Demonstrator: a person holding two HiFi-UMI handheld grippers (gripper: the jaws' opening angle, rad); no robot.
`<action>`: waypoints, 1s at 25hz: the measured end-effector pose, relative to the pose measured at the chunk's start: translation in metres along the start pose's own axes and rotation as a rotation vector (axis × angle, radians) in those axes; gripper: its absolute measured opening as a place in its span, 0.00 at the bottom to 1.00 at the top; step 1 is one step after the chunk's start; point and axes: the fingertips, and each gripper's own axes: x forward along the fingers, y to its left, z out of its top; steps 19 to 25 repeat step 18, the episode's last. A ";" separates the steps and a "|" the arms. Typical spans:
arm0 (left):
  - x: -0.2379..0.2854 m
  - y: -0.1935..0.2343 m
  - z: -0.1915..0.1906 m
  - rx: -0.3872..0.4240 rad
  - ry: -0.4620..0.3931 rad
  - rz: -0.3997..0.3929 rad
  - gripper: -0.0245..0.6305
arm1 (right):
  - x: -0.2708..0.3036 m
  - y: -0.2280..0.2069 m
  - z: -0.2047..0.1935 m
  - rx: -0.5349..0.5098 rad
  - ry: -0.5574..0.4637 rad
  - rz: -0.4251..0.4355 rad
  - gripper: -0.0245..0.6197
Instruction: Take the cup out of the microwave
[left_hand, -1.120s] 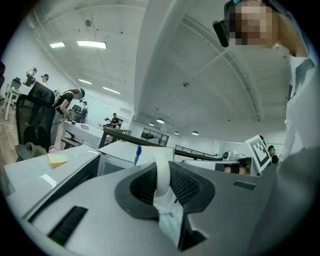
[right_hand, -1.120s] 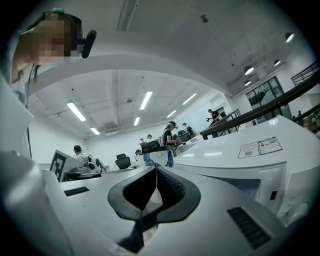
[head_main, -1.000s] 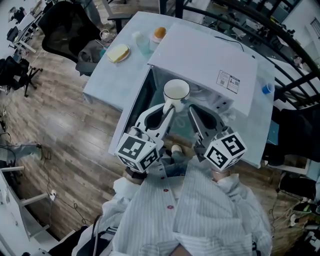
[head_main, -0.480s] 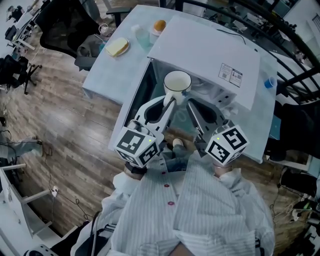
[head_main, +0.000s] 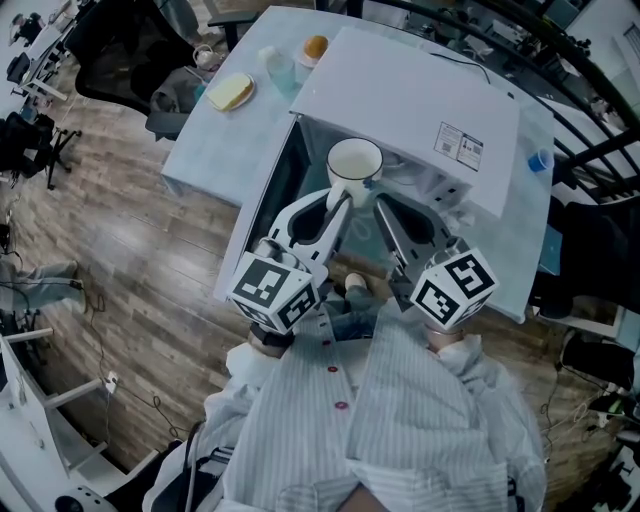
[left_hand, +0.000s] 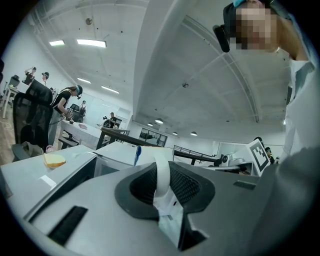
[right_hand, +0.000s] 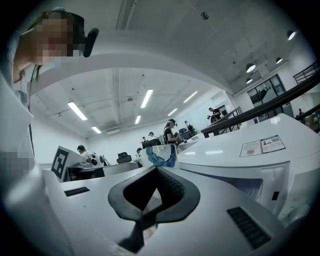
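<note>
Head view: white cup upright at mouth of open microwave. Likely ceramic, so stiff, glazed, slippery, breakable; handle is safest hold. Left claw clamped on handle, cup body just past tips. Right claw beside cup, apart from it.
Left gripper view: handle pinched between pads.
Right gripper view: jaws together, nothing between them.

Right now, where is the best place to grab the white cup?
By its handle, coming from the person's side. The cup stands upright with that thin handle pointing back at them, slim enough to fit between jaws; the left gripper grips it there.
</note>
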 end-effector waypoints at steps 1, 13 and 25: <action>0.001 0.000 0.000 0.000 0.000 -0.001 0.14 | 0.000 -0.001 0.000 0.001 0.000 -0.002 0.09; 0.005 0.000 -0.001 -0.004 0.006 -0.009 0.14 | 0.001 -0.005 -0.003 0.017 0.006 -0.004 0.09; 0.004 0.000 -0.003 -0.007 0.015 -0.012 0.14 | 0.002 -0.006 -0.006 0.039 0.008 -0.003 0.09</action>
